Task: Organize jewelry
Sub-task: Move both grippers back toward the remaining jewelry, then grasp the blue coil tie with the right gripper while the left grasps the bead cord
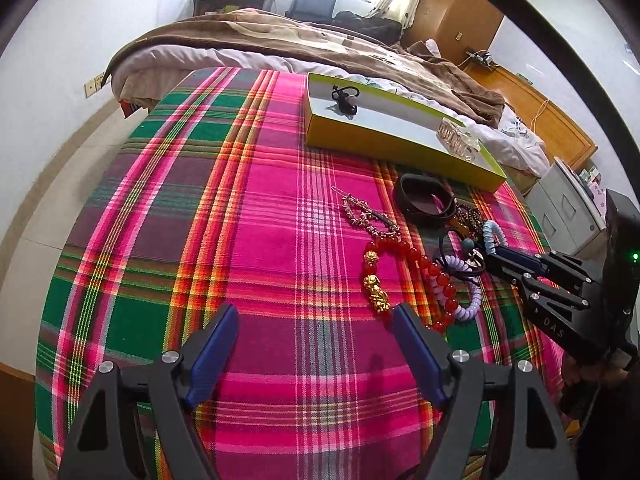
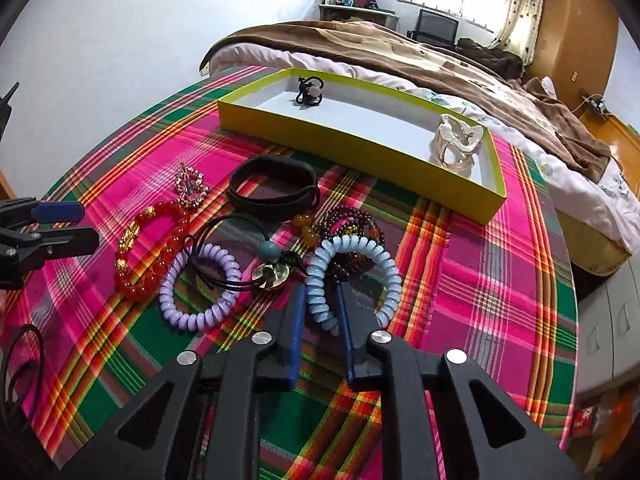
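A yellow-green tray (image 2: 360,136) (image 1: 384,136) holds a black hair tie (image 2: 309,90) and a clear claw clip (image 2: 458,142). In front of it lies a jewelry pile: a red bead bracelet with gold charms (image 2: 154,248) (image 1: 404,276), a purple coil tie (image 2: 200,286), a black band (image 2: 272,188), a rhinestone clip (image 2: 191,187) and dark bead strands (image 2: 352,226). My right gripper (image 2: 320,300) (image 1: 494,254) is shut on the light blue coil tie (image 2: 352,276). My left gripper (image 1: 316,320) (image 2: 76,224) is open and empty, near the red bracelet.
The plaid cloth (image 1: 260,240) covers the table. A bed with a brown blanket (image 2: 420,52) runs behind the tray. White drawers (image 1: 568,208) stand at the right. A wooden wardrobe (image 2: 576,20) is at the far right.
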